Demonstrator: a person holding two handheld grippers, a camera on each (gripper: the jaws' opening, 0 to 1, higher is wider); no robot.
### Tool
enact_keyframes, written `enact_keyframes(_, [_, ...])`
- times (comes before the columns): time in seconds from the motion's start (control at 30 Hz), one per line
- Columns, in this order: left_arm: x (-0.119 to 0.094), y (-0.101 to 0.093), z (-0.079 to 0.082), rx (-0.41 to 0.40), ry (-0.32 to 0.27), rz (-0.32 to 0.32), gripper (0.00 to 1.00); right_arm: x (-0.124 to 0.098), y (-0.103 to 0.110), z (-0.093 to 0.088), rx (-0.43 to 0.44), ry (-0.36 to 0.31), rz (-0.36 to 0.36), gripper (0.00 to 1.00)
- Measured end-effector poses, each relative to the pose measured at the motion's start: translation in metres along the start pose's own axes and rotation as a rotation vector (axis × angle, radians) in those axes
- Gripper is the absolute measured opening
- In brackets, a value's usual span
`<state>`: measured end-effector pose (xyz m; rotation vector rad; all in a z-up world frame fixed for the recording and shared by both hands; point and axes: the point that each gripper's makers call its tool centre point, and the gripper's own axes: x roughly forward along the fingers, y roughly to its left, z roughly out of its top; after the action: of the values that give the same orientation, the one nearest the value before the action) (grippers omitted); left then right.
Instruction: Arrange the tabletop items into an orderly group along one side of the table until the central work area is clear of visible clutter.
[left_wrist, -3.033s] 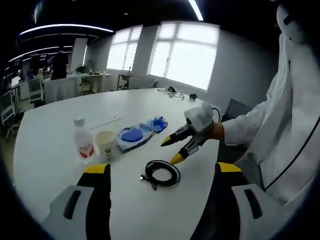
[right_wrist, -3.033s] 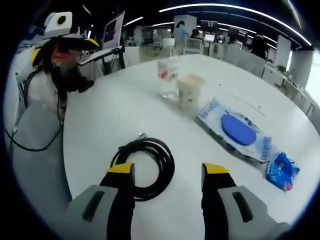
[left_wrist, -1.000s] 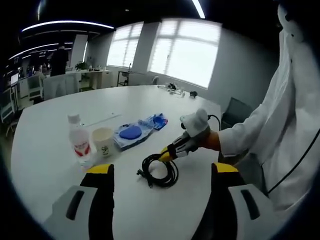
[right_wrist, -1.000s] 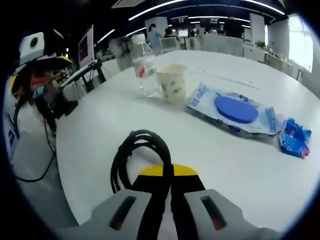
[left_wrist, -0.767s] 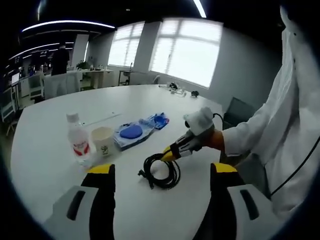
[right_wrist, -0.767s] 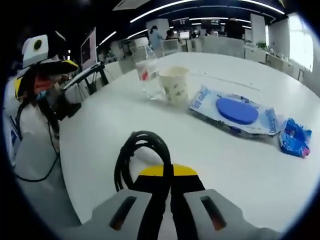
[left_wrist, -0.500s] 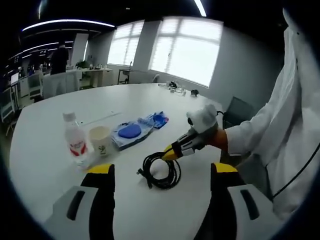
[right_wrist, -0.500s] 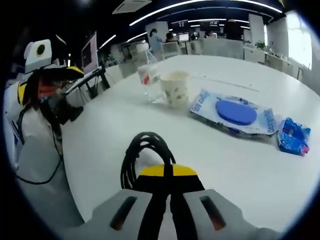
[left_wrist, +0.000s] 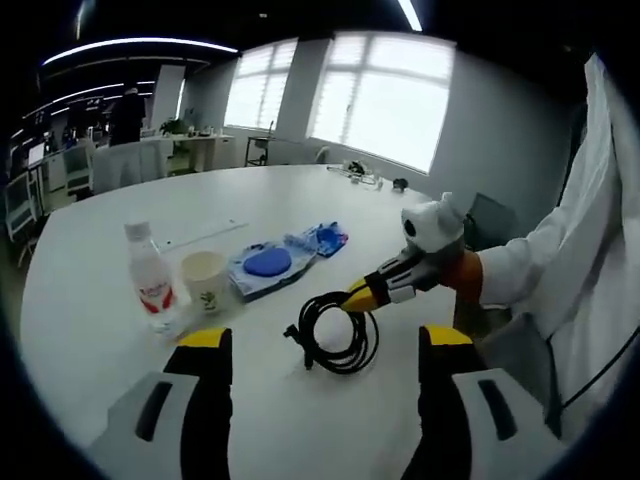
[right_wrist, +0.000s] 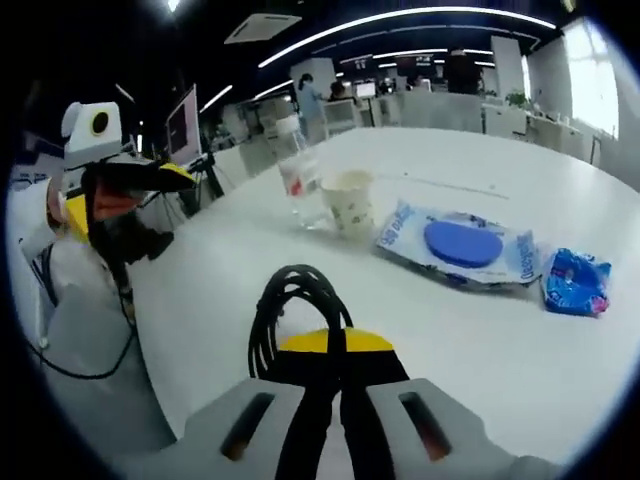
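The room was an open office with tall bright windows and ceiling light strips, and a big white table (left_wrist: 90, 290) took up most of both views. On it, in a loose row toward one side, lay a flat wipes pack (right_wrist: 462, 248) with a blue lid, then a bottle (left_wrist: 148, 283) with a red label and a paper cup (left_wrist: 204, 280) just beside it, and a small blue packet (right_wrist: 574, 283) near the pack's far end. The black coiled cable (left_wrist: 338, 333) sat nearer the table edge, well apart from the row. The right gripper (left_wrist: 356, 297) was clamped on the cable's rim, jaws together. The left gripper (left_wrist: 318, 350) stood wide apart, holding nothing, above the table short of the cable.
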<state>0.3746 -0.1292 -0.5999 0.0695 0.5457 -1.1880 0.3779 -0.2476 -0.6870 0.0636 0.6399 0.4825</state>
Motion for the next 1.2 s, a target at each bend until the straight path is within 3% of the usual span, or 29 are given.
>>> enact_keyframes(0.43, [0.024,0.001,0.011,0.021,0.001,0.057,0.67,-0.03,0.003,0.039,0.022,-0.114,-0.009,0.0])
enact_keyframes(0.6, [0.04,-0.002,0.017,0.038,0.006,0.084,0.57,-0.044,0.002,0.048,0.038,-0.149,-0.014,0.0])
enact_keyframes(0.93, [0.081,-0.028,0.021,0.045,0.021,0.058,0.46,-0.075,-0.013,0.052,0.065,-0.193,-0.042,0.0])
enact_keyframes(1.2, [0.113,-0.051,0.025,0.052,0.02,0.024,0.33,-0.1,-0.035,0.042,0.087,-0.196,-0.059,0.0])
